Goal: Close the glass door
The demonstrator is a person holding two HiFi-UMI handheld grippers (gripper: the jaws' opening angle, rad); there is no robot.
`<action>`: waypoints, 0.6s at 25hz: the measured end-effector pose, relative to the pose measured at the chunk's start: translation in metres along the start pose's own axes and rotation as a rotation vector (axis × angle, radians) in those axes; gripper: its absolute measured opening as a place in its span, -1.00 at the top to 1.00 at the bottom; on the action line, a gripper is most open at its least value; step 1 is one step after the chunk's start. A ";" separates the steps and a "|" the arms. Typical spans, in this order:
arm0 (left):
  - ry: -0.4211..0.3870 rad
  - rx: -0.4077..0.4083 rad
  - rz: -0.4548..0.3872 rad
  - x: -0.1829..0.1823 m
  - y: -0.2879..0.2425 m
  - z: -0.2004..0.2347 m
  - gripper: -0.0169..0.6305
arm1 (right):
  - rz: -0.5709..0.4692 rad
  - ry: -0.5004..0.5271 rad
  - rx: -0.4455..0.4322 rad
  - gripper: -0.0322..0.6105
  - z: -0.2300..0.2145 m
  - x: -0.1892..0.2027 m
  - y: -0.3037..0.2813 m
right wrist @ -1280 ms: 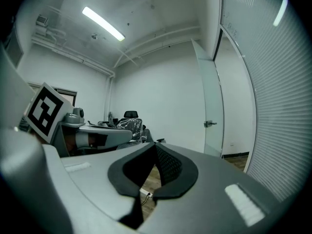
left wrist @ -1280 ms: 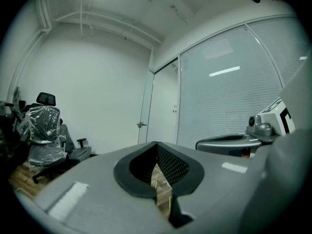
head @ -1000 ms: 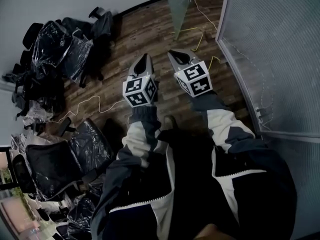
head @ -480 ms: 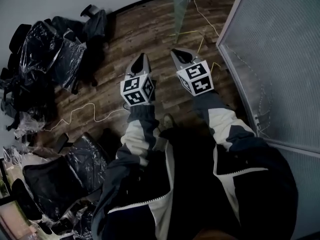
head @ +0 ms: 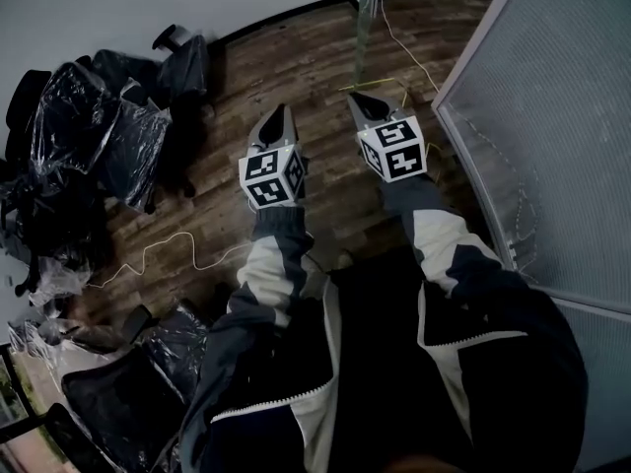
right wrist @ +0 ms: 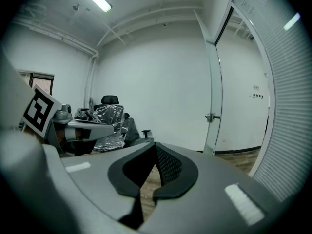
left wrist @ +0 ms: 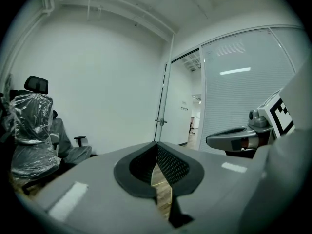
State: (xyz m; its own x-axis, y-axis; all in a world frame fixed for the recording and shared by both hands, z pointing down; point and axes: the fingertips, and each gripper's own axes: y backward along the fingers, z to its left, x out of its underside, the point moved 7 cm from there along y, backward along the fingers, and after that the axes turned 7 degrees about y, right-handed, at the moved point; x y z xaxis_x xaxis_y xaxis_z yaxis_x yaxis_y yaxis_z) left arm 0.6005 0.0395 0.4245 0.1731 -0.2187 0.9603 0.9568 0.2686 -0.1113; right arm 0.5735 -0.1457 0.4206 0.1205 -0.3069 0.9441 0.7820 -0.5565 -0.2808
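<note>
The glass door [head: 366, 13] stands open ahead of me, edge-on at the top of the head view. In the left gripper view the door [left wrist: 165, 96] shows its handle [left wrist: 160, 122]; in the right gripper view the door [right wrist: 215, 91] and handle [right wrist: 210, 117] are ahead and to the right. My left gripper [head: 282, 111] and right gripper [head: 354, 97] are held side by side over the wood floor, short of the door. Both are shut with nothing between the jaws. The left gripper [left wrist: 156, 144] and right gripper [right wrist: 155, 145] point roughly level toward the far white wall.
A frosted glass partition [head: 552, 116] runs along the right. Plastic-wrapped office chairs [head: 94, 136] crowd the left side and lower left. A thin yellow cable [head: 394, 87] and a white cable [head: 168, 244] lie on the wood floor [head: 296, 57].
Both grippers and the person have advanced toward the door. The door's edge now sits nearer and more centred at the top, and the chairs have slid back to the left.
</note>
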 end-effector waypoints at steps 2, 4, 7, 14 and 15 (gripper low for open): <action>-0.004 0.005 0.000 -0.004 -0.009 0.007 0.95 | -0.005 0.005 -0.001 0.89 0.001 -0.005 -0.012; -0.002 0.005 -0.008 -0.009 -0.017 0.012 0.95 | -0.011 0.011 -0.004 0.89 -0.001 -0.010 -0.023; -0.008 -0.001 -0.018 -0.017 -0.035 0.016 0.95 | -0.019 0.014 -0.012 0.89 -0.012 -0.015 -0.039; -0.014 -0.042 -0.010 -0.030 -0.083 0.047 0.95 | -0.060 -0.013 -0.054 0.89 -0.042 -0.034 -0.106; -0.020 -0.050 -0.008 -0.032 -0.091 0.053 0.95 | -0.071 -0.020 -0.064 0.89 -0.045 -0.039 -0.117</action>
State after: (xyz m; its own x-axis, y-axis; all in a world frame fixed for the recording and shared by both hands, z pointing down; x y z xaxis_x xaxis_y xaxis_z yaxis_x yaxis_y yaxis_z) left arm 0.4954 0.0719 0.4173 0.1614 -0.2014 0.9661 0.9687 0.2197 -0.1160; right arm 0.4498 -0.1036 0.4091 0.0787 -0.2495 0.9652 0.7483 -0.6249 -0.2225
